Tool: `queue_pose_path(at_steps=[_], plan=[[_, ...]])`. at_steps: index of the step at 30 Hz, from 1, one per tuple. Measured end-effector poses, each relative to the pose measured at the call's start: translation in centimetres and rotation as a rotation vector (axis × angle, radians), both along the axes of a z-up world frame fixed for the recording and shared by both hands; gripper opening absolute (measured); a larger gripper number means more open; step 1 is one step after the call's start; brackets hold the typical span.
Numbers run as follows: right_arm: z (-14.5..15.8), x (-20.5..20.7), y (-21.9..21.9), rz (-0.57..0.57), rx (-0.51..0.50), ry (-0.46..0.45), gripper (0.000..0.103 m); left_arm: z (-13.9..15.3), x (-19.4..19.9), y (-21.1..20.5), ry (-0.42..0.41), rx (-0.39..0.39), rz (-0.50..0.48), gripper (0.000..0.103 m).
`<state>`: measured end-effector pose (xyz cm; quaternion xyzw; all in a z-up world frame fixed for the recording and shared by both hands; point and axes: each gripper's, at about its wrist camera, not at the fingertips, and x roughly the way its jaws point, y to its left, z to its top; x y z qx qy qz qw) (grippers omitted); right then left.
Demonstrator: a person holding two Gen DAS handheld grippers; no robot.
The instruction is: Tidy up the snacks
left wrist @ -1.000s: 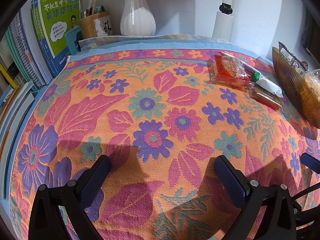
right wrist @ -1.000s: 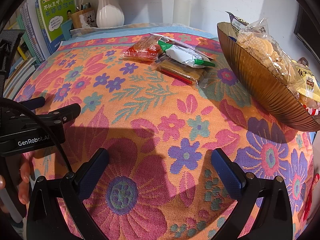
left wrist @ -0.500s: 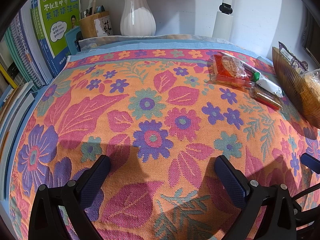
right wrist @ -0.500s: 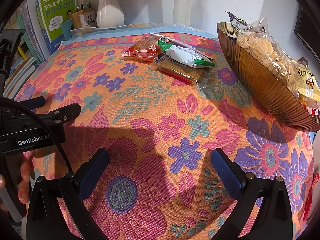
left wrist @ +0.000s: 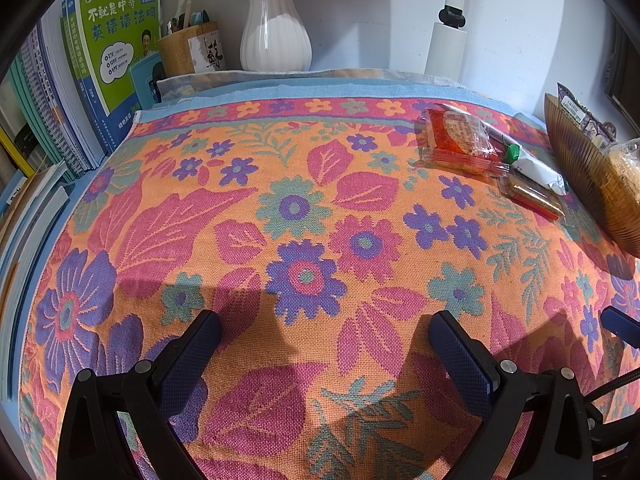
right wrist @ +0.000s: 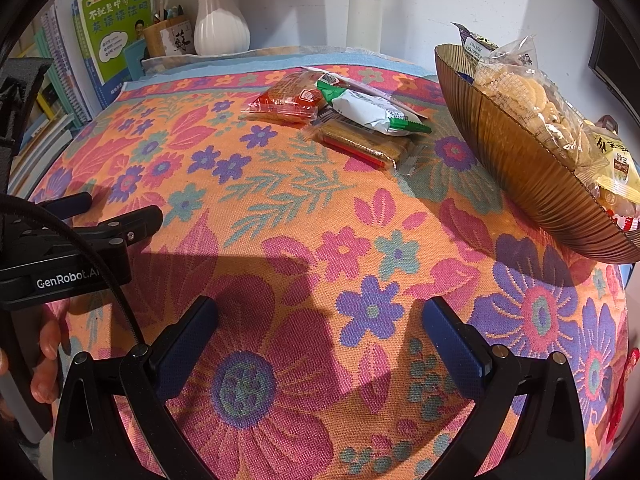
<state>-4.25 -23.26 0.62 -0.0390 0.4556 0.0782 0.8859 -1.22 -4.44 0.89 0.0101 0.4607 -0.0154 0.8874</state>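
Both the left gripper (left wrist: 324,330) and right gripper (right wrist: 320,316) are being held released; the orange packet (right wrist: 286,100) far ahead should be approached low.

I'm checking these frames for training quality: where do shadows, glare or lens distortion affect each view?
Left wrist view: the open left tool casts hard shadows on the floral tablecloth, glare streaks the white vase, fisheye bends the books. Right wrist view: shadows darken the cloth by the open right tool, and the brown bowl curves near the vignetted edge.
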Motion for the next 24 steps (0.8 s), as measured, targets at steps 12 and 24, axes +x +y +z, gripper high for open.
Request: queue_pose_path(at_steps=[12, 24], plan=[[-0.01, -0.02, 0.0, -0.003, 0.001, 0.0, 0.103, 0.0, 0.03, 0.04, 0.0, -0.001, 0.0, 0.103], [0.0, 0.17, -0.14, -0.004, -0.002, 0.002, 0.103, 0.0, -0.01, -0.01, -0.002, 0.0, 0.004, 0.103]])
